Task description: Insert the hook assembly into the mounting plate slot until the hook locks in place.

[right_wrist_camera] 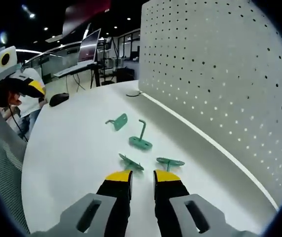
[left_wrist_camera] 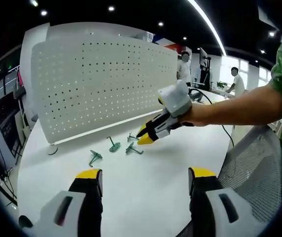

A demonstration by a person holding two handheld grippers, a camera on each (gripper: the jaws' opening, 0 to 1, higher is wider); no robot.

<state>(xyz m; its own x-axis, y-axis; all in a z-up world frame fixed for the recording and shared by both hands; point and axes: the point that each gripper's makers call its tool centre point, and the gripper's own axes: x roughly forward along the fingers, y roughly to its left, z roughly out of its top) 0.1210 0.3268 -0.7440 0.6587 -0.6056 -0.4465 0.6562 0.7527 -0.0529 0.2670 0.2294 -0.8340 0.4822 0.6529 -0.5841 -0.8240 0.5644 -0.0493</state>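
Several green hook pieces lie on the white table in front of an upright white pegboard [left_wrist_camera: 101, 84] [right_wrist_camera: 220, 74]. In the left gripper view they are a hook [left_wrist_camera: 95, 157], a hook [left_wrist_camera: 114, 145] and a hook [left_wrist_camera: 133, 148]. My left gripper [left_wrist_camera: 146, 175] is held wide open and empty, well short of them. My right gripper [left_wrist_camera: 144, 139] reaches in from the right, just above the hooks. In the right gripper view its jaws [right_wrist_camera: 142, 177] stand a narrow gap apart, empty, just before two flat-lying hooks [right_wrist_camera: 131, 163] [right_wrist_camera: 170, 162]. An upright hook [right_wrist_camera: 141, 140] stands beyond.
A grey mesh chair [left_wrist_camera: 254, 158] [right_wrist_camera: 3, 168] stands at the table's edge. My left gripper [right_wrist_camera: 14, 104] shows at the left. People stand far behind [left_wrist_camera: 237, 81]. A monitor [right_wrist_camera: 89, 44] and a dark object [right_wrist_camera: 59, 98] sit at the table's far end.
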